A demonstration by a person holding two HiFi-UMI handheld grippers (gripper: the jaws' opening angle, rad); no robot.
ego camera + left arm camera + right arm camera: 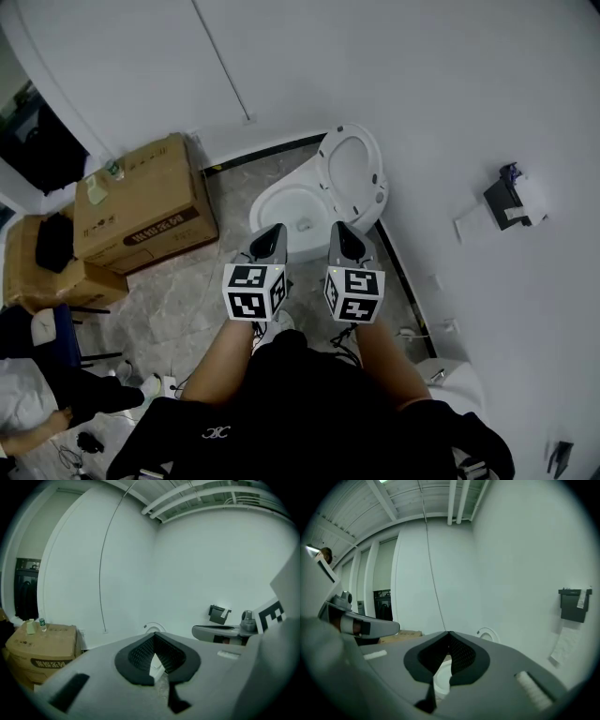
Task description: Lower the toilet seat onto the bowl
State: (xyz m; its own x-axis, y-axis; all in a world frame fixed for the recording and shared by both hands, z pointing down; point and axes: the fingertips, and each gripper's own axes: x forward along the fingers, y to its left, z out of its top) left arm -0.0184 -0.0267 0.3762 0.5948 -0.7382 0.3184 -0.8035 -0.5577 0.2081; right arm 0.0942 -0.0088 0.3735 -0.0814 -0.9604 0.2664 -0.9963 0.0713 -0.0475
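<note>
white-walled corner, toilet seat [352,173] raised; seemingly approach step, left gripper [274,230] and right gripper [340,230] jaws closed, empty; next reach seat rim.

Left tool [274,229] and right tool [339,228]: grey shells, black ribbed pads [138,656], each bearing a black-and-white square-marker cube [253,291]. Wearer: black garment [291,403] with small white emblem [217,433].

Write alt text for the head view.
A person holds the left gripper and right gripper side by side in front of a bowl whose seat stands raised. Cardboard boxes sit on the floor at left.
</note>
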